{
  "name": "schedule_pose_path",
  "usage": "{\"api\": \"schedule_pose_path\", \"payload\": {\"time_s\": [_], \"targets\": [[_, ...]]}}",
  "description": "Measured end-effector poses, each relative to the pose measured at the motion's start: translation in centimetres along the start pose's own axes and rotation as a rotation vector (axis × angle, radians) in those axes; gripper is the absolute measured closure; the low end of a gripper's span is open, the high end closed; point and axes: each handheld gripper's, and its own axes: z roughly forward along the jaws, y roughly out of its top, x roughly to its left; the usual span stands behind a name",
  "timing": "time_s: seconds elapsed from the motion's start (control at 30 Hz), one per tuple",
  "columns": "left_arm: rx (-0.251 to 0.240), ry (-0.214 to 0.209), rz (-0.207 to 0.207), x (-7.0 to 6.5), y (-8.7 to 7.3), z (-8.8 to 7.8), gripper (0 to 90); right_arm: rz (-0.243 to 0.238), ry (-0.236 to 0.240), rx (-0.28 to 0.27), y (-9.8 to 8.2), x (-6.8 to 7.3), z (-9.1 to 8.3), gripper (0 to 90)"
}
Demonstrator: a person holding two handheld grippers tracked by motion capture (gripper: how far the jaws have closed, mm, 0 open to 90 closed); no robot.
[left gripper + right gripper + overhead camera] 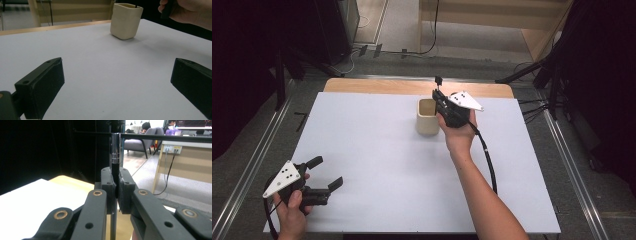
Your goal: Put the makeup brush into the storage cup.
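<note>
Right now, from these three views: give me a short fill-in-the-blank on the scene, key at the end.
1. The right gripper is clamped on a thin dark ____.
2. That gripper hovers over the cream-coloured ____, which stands on the white table.
3. The left gripper rests near the table's front edge with its jaws ____.
4. Between the left gripper's jaws there is ____ but bare table.

Missing words: pen; cup; open; nothing

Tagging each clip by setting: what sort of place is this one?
Probably an office or lab recording station: a white-topped table ringed by black stands, floor cables, and a desk with office chairs beyond.
</note>
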Motion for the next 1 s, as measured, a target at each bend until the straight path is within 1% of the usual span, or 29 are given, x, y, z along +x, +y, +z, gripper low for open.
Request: {"api": "schedule_pose_path", "payload": {"time_s": [0.2,0.43,0.47,0.7,0.77,0.83,0.93,1.0], "targets": [[0.002,-0.001,0.000,0.0,0.0,0.0,0.0,0.009,-0.005,0.026,-1.0,-0.1,0.3,86.5],[0.004,0.000,-0.002,0.0,0.0,0.0,0.0,-0.005,-0.011,0.054,-2.1,-0.2,0.5,86.5],[0.004,-0.001,-0.001,0.0,0.0,0.0,0.0,-0.001,-0.010,0.060,-2.2,-0.2,0.4,86.5],[0.006,0.001,0.000,0.0,0.0,0.1,0.0,0.008,-0.005,0.074,-2.6,-0.2,0.4,85.5],[0.005,-0.001,0.000,0.0,0.0,0.1,0.0,0.017,-0.001,0.073,-2.5,-0.2,0.3,77.4],[0.002,-0.001,-0.003,0.0,0.0,0.0,0.0,0.041,0.006,0.074,-2.3,-0.3,0.1,72.9],[-0.001,-0.002,-0.004,0.0,0.0,0.0,0.0,0.060,0.008,0.071,-2.1,-0.5,-0.3,58.2],[0.000,-0.003,-0.004,0.0,0.0,0.0,0.0,0.075,-0.005,0.064,-2.2,-0.5,-0.8,50.8]]}}
